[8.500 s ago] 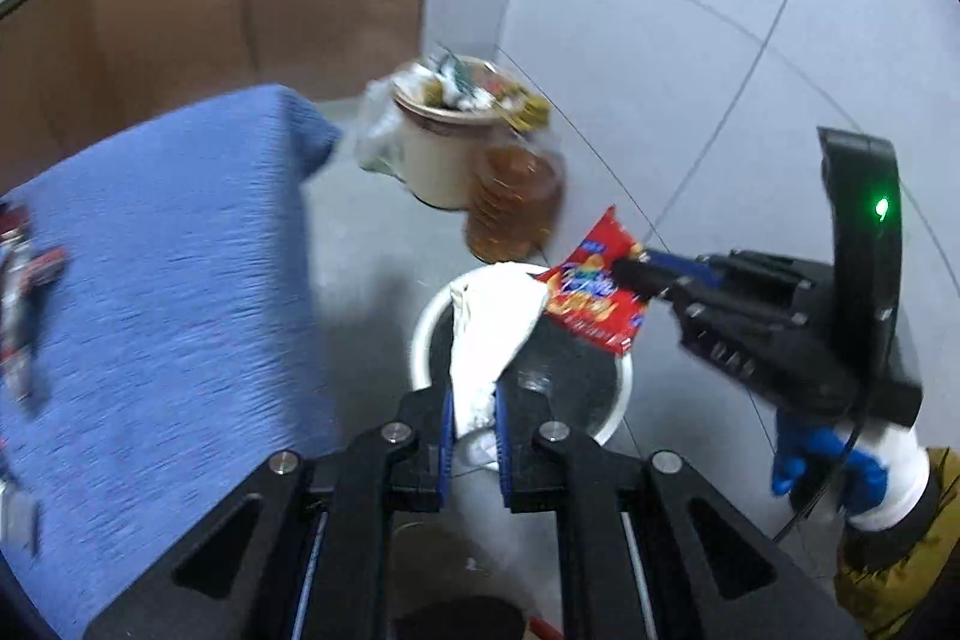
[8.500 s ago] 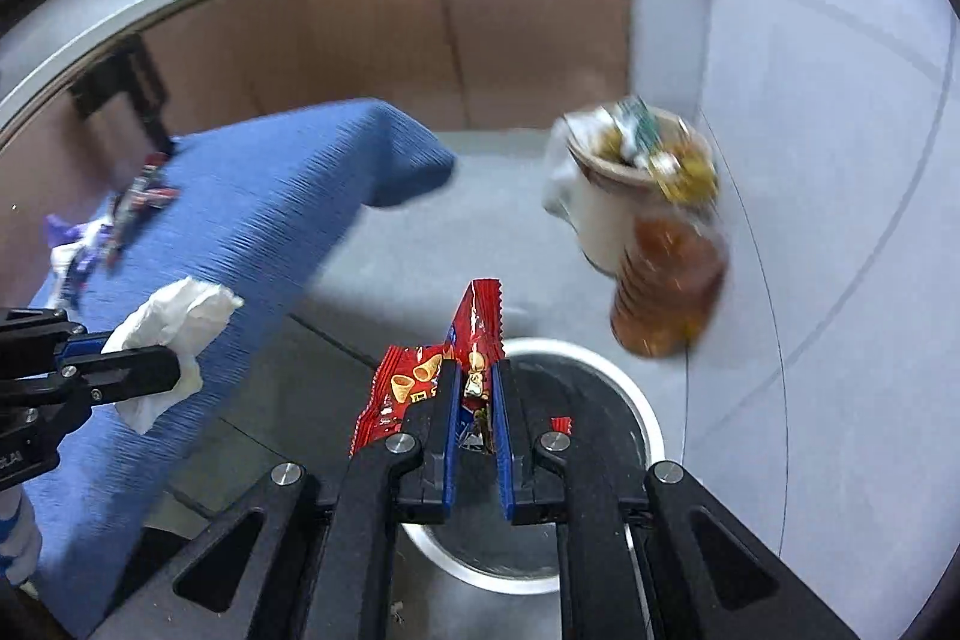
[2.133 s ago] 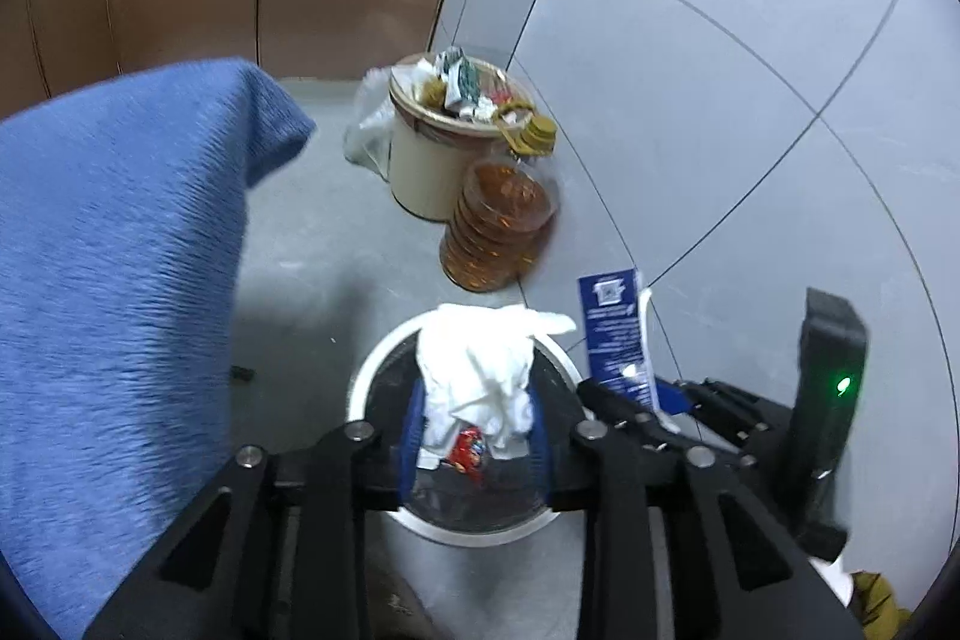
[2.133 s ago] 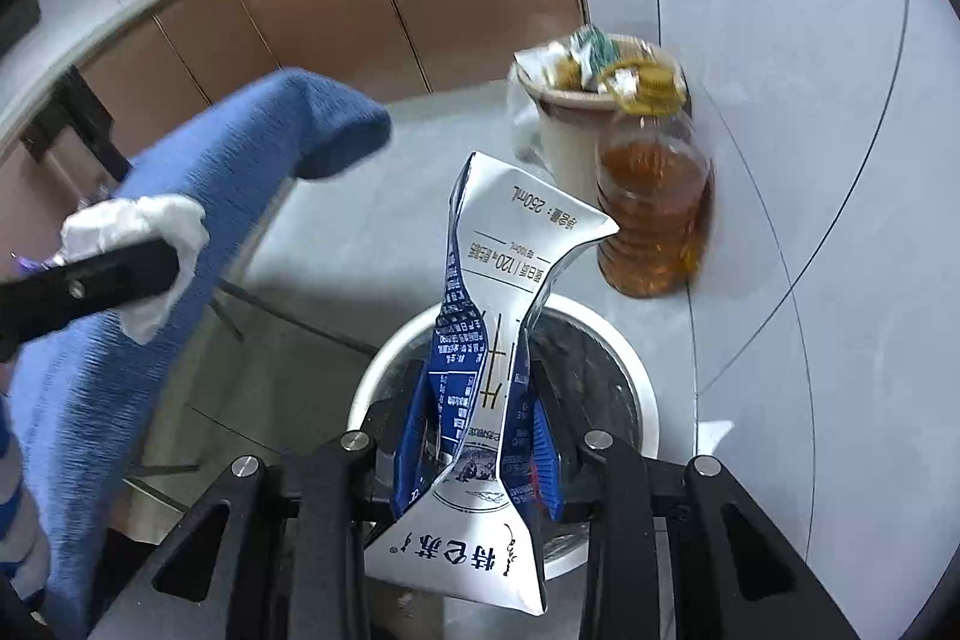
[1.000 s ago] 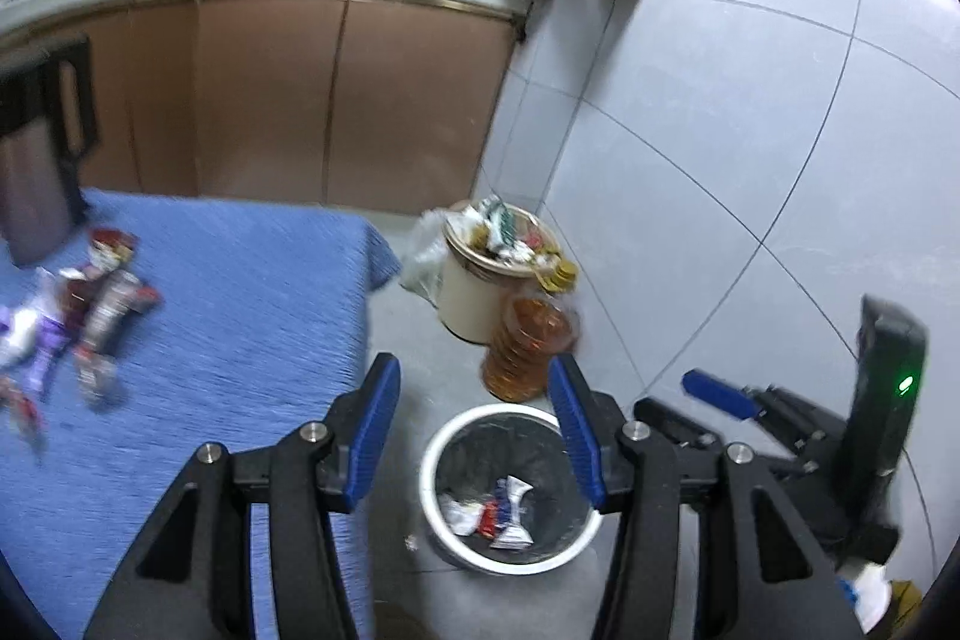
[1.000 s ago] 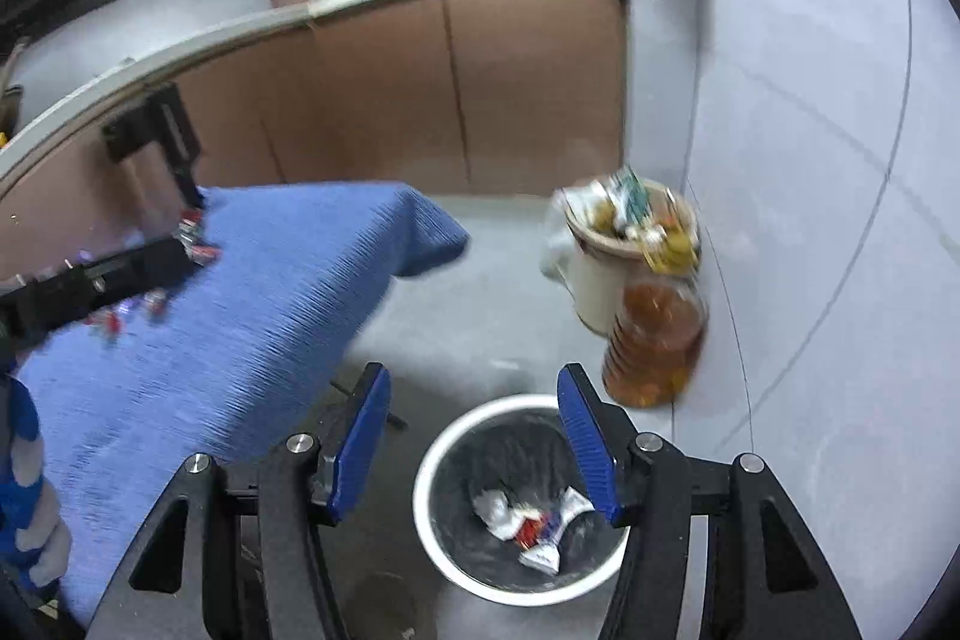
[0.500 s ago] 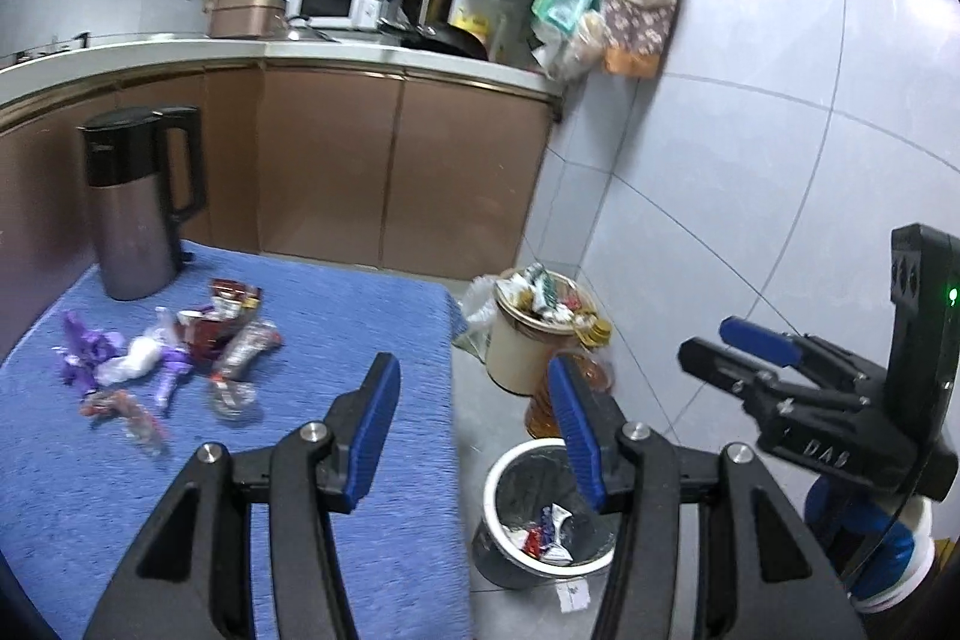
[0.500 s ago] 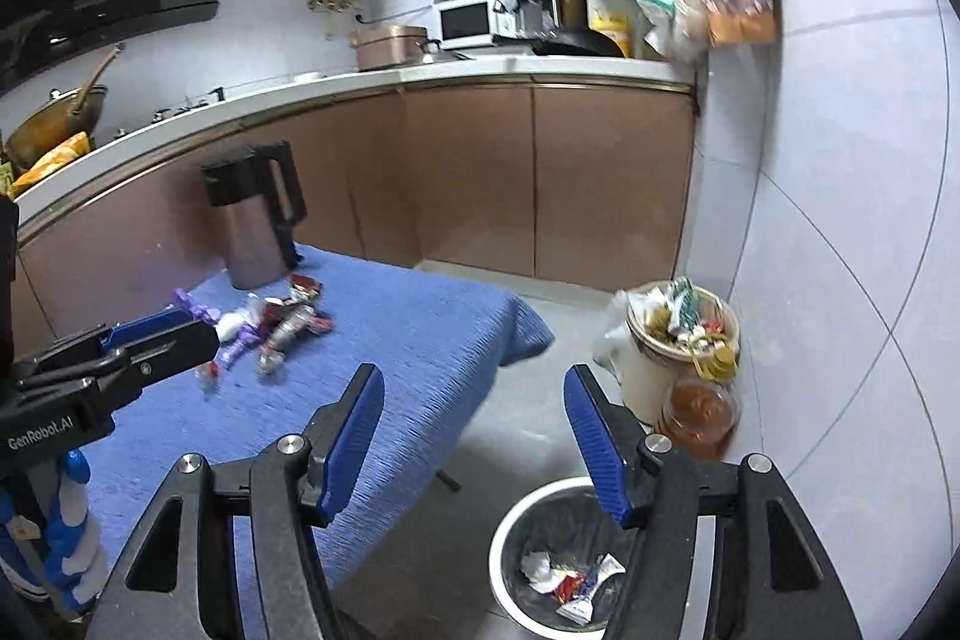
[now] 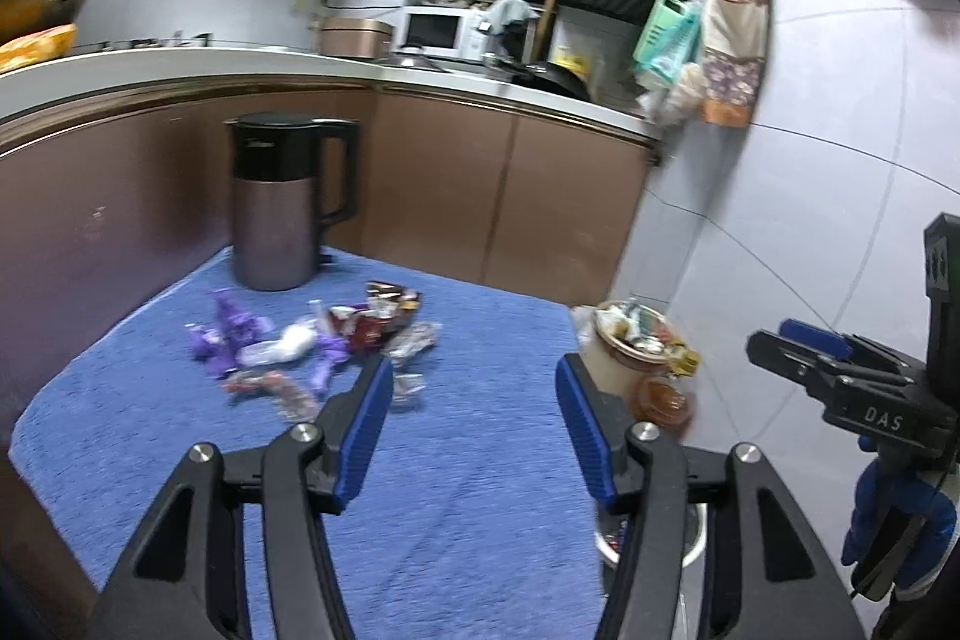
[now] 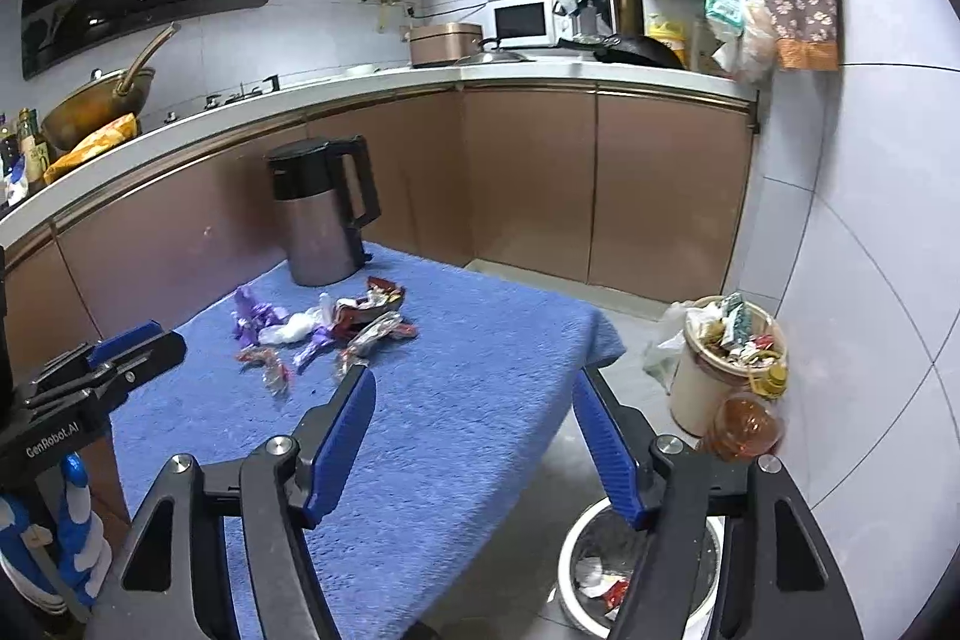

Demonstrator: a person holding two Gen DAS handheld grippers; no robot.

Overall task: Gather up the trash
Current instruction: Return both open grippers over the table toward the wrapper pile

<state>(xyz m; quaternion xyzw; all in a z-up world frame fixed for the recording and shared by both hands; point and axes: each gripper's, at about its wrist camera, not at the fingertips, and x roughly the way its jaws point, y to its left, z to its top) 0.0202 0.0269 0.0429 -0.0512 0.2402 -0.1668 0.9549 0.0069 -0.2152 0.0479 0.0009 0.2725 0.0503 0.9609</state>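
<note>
The left gripper (image 9: 474, 391) hung over the blue-covered table (image 9: 468, 490), its fingers spread and widening, with nothing between them. The right gripper (image 10: 471, 403) stood over the table's right edge, its fingers likewise spread, widening and empty. The trash (image 10: 324, 325), a cluster of purple, red and clear wrappers with a white crumpled piece, lay near the far edge of the tabletop, just in front of the kettle (image 10: 321, 220) at the far left corner. The white-rimmed bin (image 10: 600, 580) stood on the floor beside the table's right edge and held several discarded wrappers. A full beige bucket (image 10: 720, 358) and an amber bottle (image 10: 744, 427) stood against the tiled wall.
</note>
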